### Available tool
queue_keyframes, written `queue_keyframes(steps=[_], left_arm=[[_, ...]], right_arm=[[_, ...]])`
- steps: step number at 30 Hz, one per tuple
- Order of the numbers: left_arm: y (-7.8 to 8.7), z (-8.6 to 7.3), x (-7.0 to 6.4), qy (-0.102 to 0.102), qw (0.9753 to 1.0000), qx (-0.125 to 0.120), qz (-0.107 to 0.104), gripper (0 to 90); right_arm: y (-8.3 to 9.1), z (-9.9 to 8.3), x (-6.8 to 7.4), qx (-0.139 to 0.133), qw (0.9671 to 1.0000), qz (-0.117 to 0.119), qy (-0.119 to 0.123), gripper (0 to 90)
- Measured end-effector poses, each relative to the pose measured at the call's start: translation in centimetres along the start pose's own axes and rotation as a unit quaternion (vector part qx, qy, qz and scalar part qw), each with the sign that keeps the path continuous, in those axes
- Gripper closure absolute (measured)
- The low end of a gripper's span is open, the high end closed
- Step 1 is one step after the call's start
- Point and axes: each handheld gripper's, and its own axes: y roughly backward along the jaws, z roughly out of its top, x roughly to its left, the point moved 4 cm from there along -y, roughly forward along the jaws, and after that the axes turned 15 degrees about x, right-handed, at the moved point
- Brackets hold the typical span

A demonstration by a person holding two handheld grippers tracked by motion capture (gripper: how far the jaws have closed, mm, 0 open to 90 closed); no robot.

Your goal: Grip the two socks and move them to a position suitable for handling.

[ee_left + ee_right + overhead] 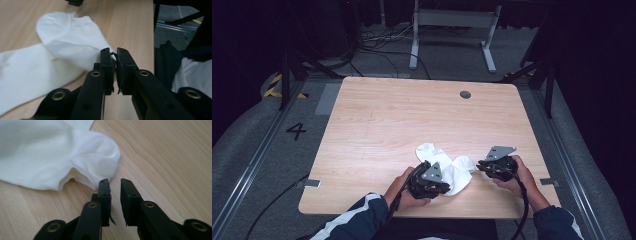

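White sock fabric (456, 174) lies near the front edge of the wooden table (412, 115) and looks like two overlapping pieces. My left gripper (445, 187) is at its near left side. In the left gripper view the jaws (114, 53) stand almost together at the fabric's (70, 37) tapered edge, which runs in behind the left jaw. My right gripper (480, 165) is just right of the sock. In the right gripper view its jaws (115, 182) stand a narrow gap apart beside the rounded heel (100, 162), with bare wood between them.
A dark round grommet hole (465, 94) sits near the table's far edge. The table's right edge (153, 37) drops to grey floor close to the left gripper's tips. Cables and a white desk frame (452, 20) lie on the floor beyond the table.
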Motion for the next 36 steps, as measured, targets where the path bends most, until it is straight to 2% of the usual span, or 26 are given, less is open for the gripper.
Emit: queue_keyframes(steps=[2,3,4,6,7,8,10,11,12,14,15,16,17,20,23,25,27,28,31,32,33,34,36], left_arm=[[-0.6,-0.1,-0.6,-0.004,0.9997,0.024,0.002,72.3],[-0.6,-0.2,-0.9,-0.007,0.9996,0.026,-0.004,70.0],[-0.4,-0.3,-1.1,-0.004,0.9997,0.024,0.000,66.5],[0.2,-0.5,-1.2,-0.010,0.9994,0.026,0.018,62.5],[0.6,-0.5,-1.1,-0.018,0.9986,0.029,0.040,61.3],[0.6,-0.5,-1.1,-0.018,0.9986,0.029,0.040,60.7],[1.0,-0.5,-0.6,-0.016,0.9979,0.023,0.059,61.2],[1.0,-0.4,-0.1,-0.011,0.9974,0.017,0.069,62.1],[0.8,-0.3,0.6,0.004,0.9972,0.010,0.073,63.9],[0.1,-0.2,1.5,0.010,0.9964,0.013,0.083,64.8],[-0.4,-0.2,1.9,0.014,0.9967,0.015,0.079,64.8],[-1.1,-0.2,2.1,0.017,0.9968,0.022,0.075,65.3],[-1.6,-0.3,2.3,0.009,0.9962,0.037,0.078,65.7],[-2.7,-0.9,2.4,0.006,0.9959,0.059,0.068,66.6],[-2.8,-1.0,2.3,0.011,0.9969,0.054,0.057,68.3],[-2.9,-1.0,1.8,0.011,0.9976,0.051,0.044,67.9],[-2.9,-0.9,1.2,0.002,0.9981,0.050,0.035,66.6],[-2.8,-0.8,1.0,-0.007,0.9978,0.051,0.043,65.2],[-1.6,-0.5,1.3,0.001,0.9980,0.031,0.055,59.8],[-0.9,-0.5,1.7,0.007,0.9974,0.025,0.067,57.6],[0.3,-0.8,2.9,0.031,0.9961,0.009,0.083,56.3],[0.3,-0.8,2.9,0.031,0.9961,0.009,0.083,55.7],[1.2,-1.3,4.4,0.052,0.9924,0.005,0.111,55.5]], right_arm=[[-0.1,-0.5,-0.1,0.003,0.9999,0.003,-0.010,76.9],[-0.1,-0.5,-0.2,-0.002,0.9999,0.000,-0.012,76.5],[0.0,-0.5,-0.3,-0.009,0.9998,-0.002,-0.017,74.9],[0.3,-0.2,-0.4,-0.024,0.9992,-0.004,-0.031,70.2],[0.4,0.0,-0.3,-0.030,0.9986,0.000,-0.044,69.9],[0.4,0.0,-0.3,-0.030,0.9986,0.000,-0.044,69.9],[0.5,0.4,0.0,-0.035,0.9983,0.005,-0.046,67.1],[0.3,0.5,0.1,-0.036,0.9978,0.009,-0.056,66.1],[0.2,0.6,0.2,-0.035,0.9972,0.015,-0.065,64.7],[-0.6,0.8,0.2,-0.021,0.9961,0.022,-0.083,60.4],[-0.6,0.8,0.2,-0.021,0.9961,0.022,-0.083,60.4],[-0.8,0.8,0.3,-0.017,0.9952,0.033,-0.090,59.1],[-1.1,0.8,0.4,-0.012,0.9952,0.038,-0.090,56.7],[-1.5,0.8,0.5,-0.004,0.9950,0.036,-0.093,52.8],[-1.6,0.6,0.3,-0.005,0.9947,0.033,-0.098,52.5],[-1.5,0.5,0.0,-0.001,0.9953,0.021,-0.094,52.8],[-1.4,0.4,-0.1,0.001,0.9954,0.018,-0.094,53.7],[-1.4,0.3,-0.1,0.000,0.9953,0.018,-0.095,53.7],[-1.4,0.3,-0.2,-0.002,0.9961,0.007,-0.088,53.5],[-1.3,0.3,-0.3,-0.003,0.9959,0.000,-0.091,53.5],[-1.2,0.3,-0.5,-0.007,0.9953,-0.007,-0.096,53.5],[-1.2,0.3,-0.5,-0.007,0.9953,-0.007,-0.096,53.5],[-1.0,0.2,-0.7,-0.012,0.9946,-0.006,-0.102,53.5]])
